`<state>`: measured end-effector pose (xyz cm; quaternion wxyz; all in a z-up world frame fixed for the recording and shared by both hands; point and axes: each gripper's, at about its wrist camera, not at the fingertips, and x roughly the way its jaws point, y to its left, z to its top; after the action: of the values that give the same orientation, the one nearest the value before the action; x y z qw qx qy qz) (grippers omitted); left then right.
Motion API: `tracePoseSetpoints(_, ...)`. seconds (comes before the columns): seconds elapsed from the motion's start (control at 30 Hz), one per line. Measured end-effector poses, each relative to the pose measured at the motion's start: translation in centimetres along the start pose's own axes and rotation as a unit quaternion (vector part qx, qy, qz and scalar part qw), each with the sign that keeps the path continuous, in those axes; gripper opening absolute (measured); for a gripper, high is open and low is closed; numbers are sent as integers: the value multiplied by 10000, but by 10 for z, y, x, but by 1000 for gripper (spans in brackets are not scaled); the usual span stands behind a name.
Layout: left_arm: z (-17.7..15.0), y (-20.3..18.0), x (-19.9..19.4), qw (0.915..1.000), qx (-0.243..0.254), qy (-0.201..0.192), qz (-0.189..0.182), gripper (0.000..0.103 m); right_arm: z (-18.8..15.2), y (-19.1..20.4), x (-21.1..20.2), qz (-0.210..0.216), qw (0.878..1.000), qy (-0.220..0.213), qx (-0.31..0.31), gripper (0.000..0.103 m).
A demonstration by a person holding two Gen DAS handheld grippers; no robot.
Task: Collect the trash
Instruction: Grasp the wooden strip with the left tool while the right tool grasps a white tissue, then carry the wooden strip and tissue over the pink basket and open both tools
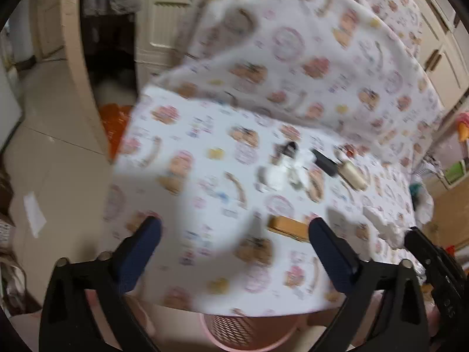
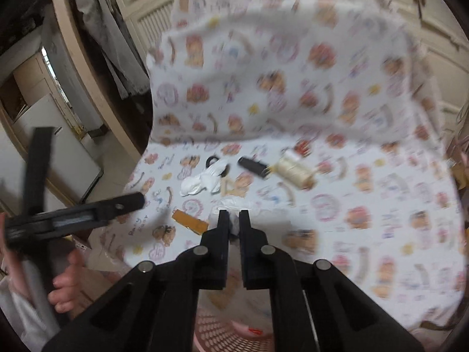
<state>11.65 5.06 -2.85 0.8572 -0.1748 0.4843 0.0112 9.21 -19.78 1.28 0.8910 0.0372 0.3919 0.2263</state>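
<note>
A patterned sheet [image 1: 205,182] carries the litter: a crumpled white tissue [image 2: 205,182], a black stick-like piece [image 2: 253,167], a cream roll [image 2: 296,170] and a flat brown wrapper [image 2: 190,220]. My left gripper [image 1: 234,226] is open above the sheet's near edge. The brown wrapper [image 1: 288,227] lies just inside its right finger, untouched. My right gripper [image 2: 234,214] is shut on a small white tissue wad [image 2: 234,205], low over the sheet. That wad [image 1: 381,224] also shows at the right of the left wrist view. A pink mesh basket [image 2: 222,334] stands below both grippers.
The sheet rises in a big fold [image 2: 278,73] behind the litter. Cream cabinet doors [image 1: 167,23] stand behind it, and an orange bag [image 1: 115,123] lies on the floor to the left. A person's hand [image 2: 64,287] holds the left gripper.
</note>
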Motion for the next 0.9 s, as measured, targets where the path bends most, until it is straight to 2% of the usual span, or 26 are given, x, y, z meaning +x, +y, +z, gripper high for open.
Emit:
tracePoseSetpoints(0.07,-4,-10,8,9991,20,271,-314,67,-7,-2,-13,-273,9992,18,-304,6)
tracePoseSetpoints(0.1,-6,-14,12,9984,-3,380,-428,63,-13,-4,-15,-360,9985,62,-405,6)
tracePoseSetpoints(0.17,-8,-21,19,9961,-184,522,-682,63,-27,-13,-9,-454,9979,201,-423,6)
tracePoseSetpoints(0.23,-9,-27,22,9956,-257,537,-730,63,-41,-26,5,-580,9974,389,-200,6)
tracePoseSetpoints(0.33,-6,-34,30,9960,-368,548,-595,63,-48,-37,20,-358,9970,631,264,6)
tracePoseSetpoints(0.4,-3,-38,42,9950,-497,658,-559,63,-50,-38,23,-318,9969,659,276,6)
tracePoseSetpoints(0.43,-1,-42,44,9960,-487,588,-455,63,-50,-37,23,-330,9971,664,197,6)
tracePoseSetpoints(0.53,2,-60,50,9990,-79,448,27,63,-51,-37,23,-354,9971,649,181,6)
tracePoseSetpoints(0.6,-1,-70,53,9985,202,463,198,57,-51,-39,23,-300,9969,665,297,6)
tracePoseSetpoints(0.7,-7,-82,55,9966,569,462,367,41,-50,-44,23,-193,9961,638,581,6)
tracePoseSetpoints(0.83,-10,-84,53,9949,774,487,417,40,-50,-45,24,-156,9955,622,697,9)
tracePoseSetpoints(0.87,-10,-82,52,9949,781,501,399,20,-51,-44,24,-136,9954,627,712,9)
tracePoseSetpoints(0.9,-9,-81,50,9949,795,507,358,12,-51,-44,25,-150,9952,640,724,9)
